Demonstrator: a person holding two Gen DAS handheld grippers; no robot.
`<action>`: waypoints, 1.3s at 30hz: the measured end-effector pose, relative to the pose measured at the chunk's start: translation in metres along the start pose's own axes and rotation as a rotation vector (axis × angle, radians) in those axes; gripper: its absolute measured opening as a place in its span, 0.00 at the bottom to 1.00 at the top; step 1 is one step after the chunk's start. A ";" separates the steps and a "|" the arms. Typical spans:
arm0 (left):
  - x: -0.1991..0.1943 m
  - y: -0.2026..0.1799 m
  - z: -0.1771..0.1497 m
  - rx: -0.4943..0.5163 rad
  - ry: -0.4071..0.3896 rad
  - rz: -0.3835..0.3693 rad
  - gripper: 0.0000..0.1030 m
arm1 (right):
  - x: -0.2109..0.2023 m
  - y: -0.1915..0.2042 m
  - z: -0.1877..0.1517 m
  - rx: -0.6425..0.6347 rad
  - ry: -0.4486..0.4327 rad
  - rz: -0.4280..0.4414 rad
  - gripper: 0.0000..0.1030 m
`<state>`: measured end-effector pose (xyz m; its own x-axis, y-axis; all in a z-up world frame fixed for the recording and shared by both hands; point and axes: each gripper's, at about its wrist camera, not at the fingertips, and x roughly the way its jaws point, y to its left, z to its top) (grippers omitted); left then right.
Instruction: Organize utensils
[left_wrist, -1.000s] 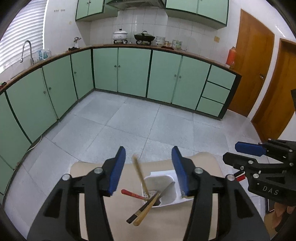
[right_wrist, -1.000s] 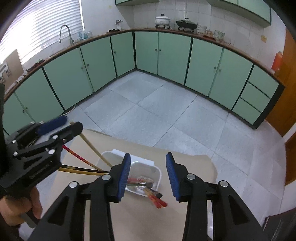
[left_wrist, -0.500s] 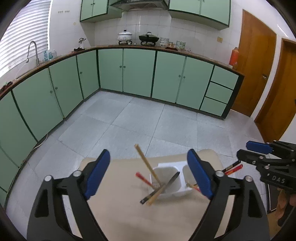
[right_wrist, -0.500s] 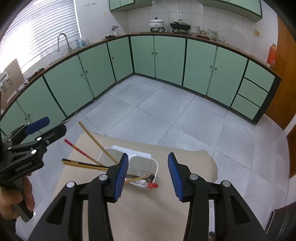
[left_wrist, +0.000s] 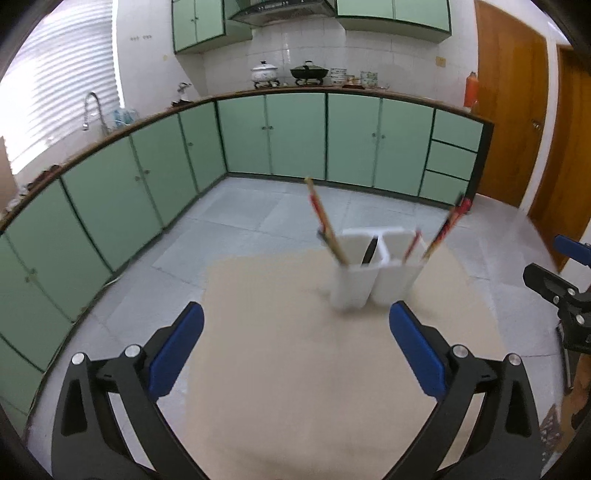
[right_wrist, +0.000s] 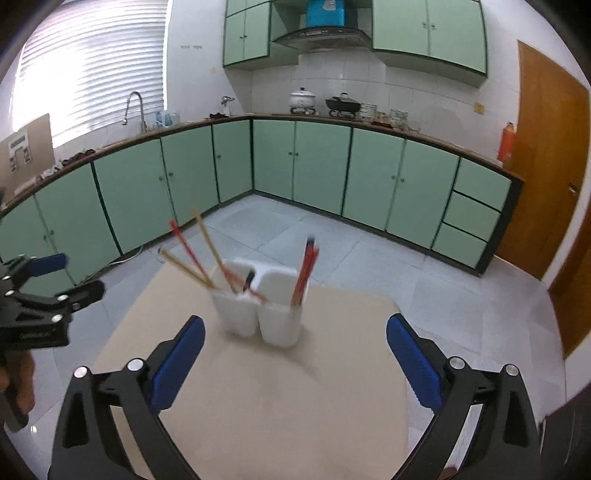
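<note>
A white two-compartment utensil holder (left_wrist: 373, 284) (right_wrist: 258, 314) stands upright on the tan table (left_wrist: 295, 387). Wooden and red chopsticks (left_wrist: 325, 221) (right_wrist: 207, 251) and a dark utensil (left_wrist: 369, 249) lean in its left compartment. Red chopsticks (left_wrist: 443, 229) (right_wrist: 306, 269) lean in the right one. My left gripper (left_wrist: 295, 321) hangs back from the holder, its jaws opening wide with nothing between them. My right gripper (right_wrist: 295, 328) is also short of the holder, its jaws opening and empty. Each gripper shows at the edge of the other's view (left_wrist: 565, 288) (right_wrist: 40, 291).
The table's far edge (right_wrist: 332, 291) lies just behind the holder, with grey tiled floor (left_wrist: 258, 214) beyond. Green cabinets (left_wrist: 295, 136) line the walls and wooden doors (left_wrist: 509, 122) stand at the right. A hand (right_wrist: 18, 373) holds the left gripper's handle.
Both grippers have pulled back from the holder and opened wide. The holder now looks farther off and is seen from the side, with the chopsticks left standing in it.
</note>
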<state>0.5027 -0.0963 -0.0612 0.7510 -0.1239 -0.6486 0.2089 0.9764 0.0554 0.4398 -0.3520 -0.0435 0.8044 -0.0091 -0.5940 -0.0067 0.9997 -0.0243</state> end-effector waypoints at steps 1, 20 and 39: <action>-0.010 -0.001 -0.009 -0.001 -0.006 -0.006 0.95 | -0.008 0.005 -0.009 -0.005 -0.013 -0.011 0.94; -0.251 -0.017 -0.170 -0.046 -0.226 0.085 0.95 | -0.233 0.066 -0.149 0.013 -0.137 -0.044 0.94; -0.392 -0.028 -0.270 -0.086 -0.215 0.063 0.95 | -0.373 0.081 -0.216 0.029 -0.244 -0.061 0.94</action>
<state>0.0335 -0.0275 -0.0132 0.8789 -0.0878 -0.4688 0.1100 0.9937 0.0201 0.0111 -0.2727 0.0022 0.9224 -0.0672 -0.3803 0.0608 0.9977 -0.0289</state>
